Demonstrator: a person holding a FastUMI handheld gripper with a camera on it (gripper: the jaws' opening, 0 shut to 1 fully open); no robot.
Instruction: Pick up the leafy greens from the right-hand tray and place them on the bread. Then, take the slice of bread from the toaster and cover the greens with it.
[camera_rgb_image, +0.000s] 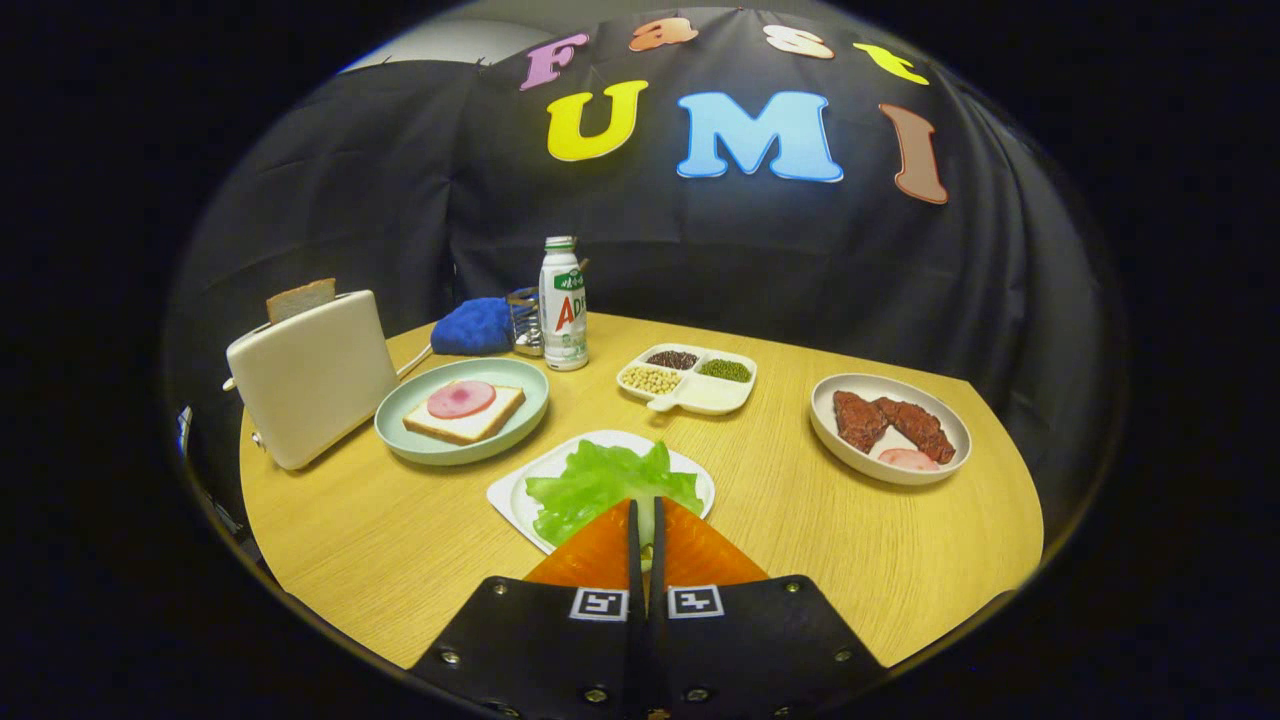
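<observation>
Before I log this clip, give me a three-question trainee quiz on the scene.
1. True or false: the gripper has its fingers nearly closed over the lettuce.
2. What lies on the bread slice in the green plate?
A) a ham slice B) beans C) lettuce
3. What sticks out of the toaster?

Key: 1 true; 2 A, the ham slice; 3 a slice of bread.

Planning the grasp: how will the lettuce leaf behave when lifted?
The lettuce leaf looks thin and ruffled, so it will probably flop and drape. It likely weighs little and may slide on the smooth white plate. The fingers look nearly closed over its near edge.
</observation>
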